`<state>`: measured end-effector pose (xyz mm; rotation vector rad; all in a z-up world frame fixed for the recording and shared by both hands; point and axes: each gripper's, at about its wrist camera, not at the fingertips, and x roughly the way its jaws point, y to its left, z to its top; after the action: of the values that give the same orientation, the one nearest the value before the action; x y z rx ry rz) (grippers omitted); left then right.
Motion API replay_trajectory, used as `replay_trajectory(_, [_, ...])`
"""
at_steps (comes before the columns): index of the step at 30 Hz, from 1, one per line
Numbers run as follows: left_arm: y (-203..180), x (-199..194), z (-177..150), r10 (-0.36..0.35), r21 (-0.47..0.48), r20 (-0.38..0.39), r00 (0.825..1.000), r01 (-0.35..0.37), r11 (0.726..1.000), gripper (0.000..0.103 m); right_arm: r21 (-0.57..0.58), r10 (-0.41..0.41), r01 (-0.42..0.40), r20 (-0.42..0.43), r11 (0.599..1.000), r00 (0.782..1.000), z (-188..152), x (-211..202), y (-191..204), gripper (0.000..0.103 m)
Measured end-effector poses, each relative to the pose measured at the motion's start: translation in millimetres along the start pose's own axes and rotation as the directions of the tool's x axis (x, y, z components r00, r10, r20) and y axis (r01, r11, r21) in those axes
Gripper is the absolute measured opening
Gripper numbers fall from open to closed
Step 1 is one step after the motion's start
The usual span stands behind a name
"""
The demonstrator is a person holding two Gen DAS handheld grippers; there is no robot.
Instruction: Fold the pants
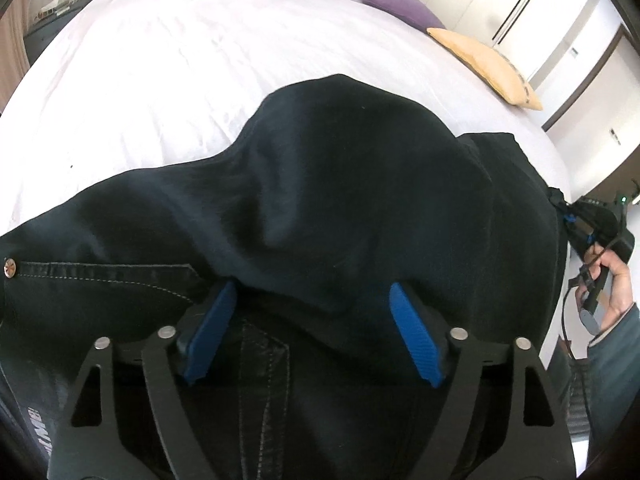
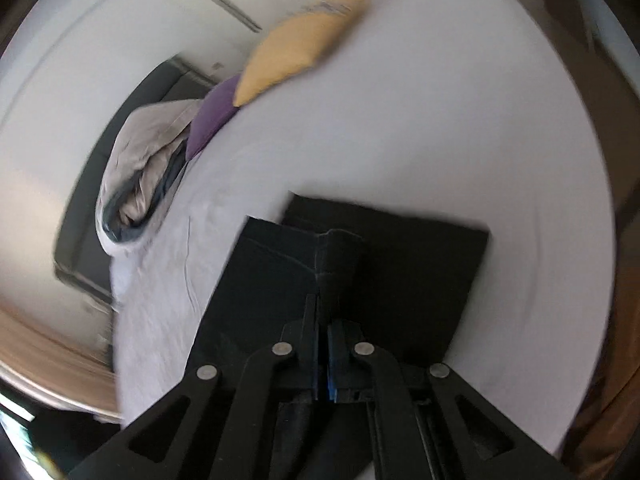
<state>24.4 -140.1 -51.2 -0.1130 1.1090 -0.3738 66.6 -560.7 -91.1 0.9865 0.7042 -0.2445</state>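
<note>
Black jeans lie bunched on a white bed, with a pocket seam and a copper rivet at the left. My left gripper is open, its blue pads wide apart, with the cloth draped over the tips. In the right wrist view my right gripper is shut on a fold of the jeans, whose leg ends lie flat on the bed. The right gripper and the hand that holds it show at the right edge of the left wrist view.
A yellow pillow and a purple pillow lie along the bed's far right edge, also in the right wrist view. A crumpled grey duvet sits at the head. White wardrobe doors stand beyond the bed.
</note>
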Motion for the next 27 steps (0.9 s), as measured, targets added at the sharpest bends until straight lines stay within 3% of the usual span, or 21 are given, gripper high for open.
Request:
replay_trajectory(5, [-11.5, 3.1, 3.6, 0.05, 0.032, -0.009, 0.999, -0.049, 0.998, 0.081, 0.021, 0.07, -0.069, -0.041, 0.997, 0.997, 3.8, 7.2, -2.8, 0.008])
replay_trajectory(10, [-21.2, 7.3, 4.7, 0.076, 0.055, -0.009, 0.997, -0.075, 0.996, 0.083, 0.108, 0.175, -0.165, -0.096, 0.98, 0.98, 11.7, 8.0, -12.2, 0.033])
replay_trajectory(12, [-23.2, 7.8, 5.5, 0.077, 0.055, -0.01, 0.997, -0.077, 0.996, 0.083, 0.12, 0.198, -0.185, -0.111, 0.975, 0.974, 17.6, 9.8, -7.0, 0.048])
replay_trajectory(13, [-24.2, 8.3, 6.0, 0.079, 0.057, -0.011, 0.997, -0.078, 0.995, 0.083, 0.119, 0.204, -0.19, -0.118, 0.975, 0.972, 20.1, 11.0, -4.8, 0.049])
replay_trajectory(14, [-22.8, 5.8, 2.7, 0.079, 0.06, -0.011, 0.997, -0.078, 0.995, 0.083, 0.117, 0.198, -0.184, -0.122, 0.976, 0.973, 23.3, 12.4, -3.3, 0.049])
replay_trajectory(16, [-26.8, 7.8, -0.9, 0.082, 0.062, -0.011, 0.997, -0.081, 0.995, 0.083, 0.121, 0.189, -0.175, -0.116, 0.977, 0.975, 28.8, 14.2, -4.3, 0.032])
replay_trajectory(17, [-24.6, 5.3, -2.3, 0.082, 0.064, -0.011, 0.997, -0.081, 0.995, 0.083, 0.12, 0.179, -0.165, -0.12, 0.979, 0.977, 31.5, 16.2, -6.1, 0.006])
replay_trajectory(21, [-27.4, 3.5, -1.9, 0.088, 0.06, -0.015, 0.996, -0.087, 0.994, 0.083, 0.136, 0.18, -0.163, -0.125, 0.977, 0.976, 30.9, 19.7, -16.2, 0.005])
replay_trajectory(27, [-27.0, 2.3, 2.5, 0.086, 0.029, -0.023, 0.996, -0.086, 0.996, 0.084, 0.158, 0.156, -0.147, -0.047, 0.976, 0.987, 26.2, 4.6, -25.7, 0.005])
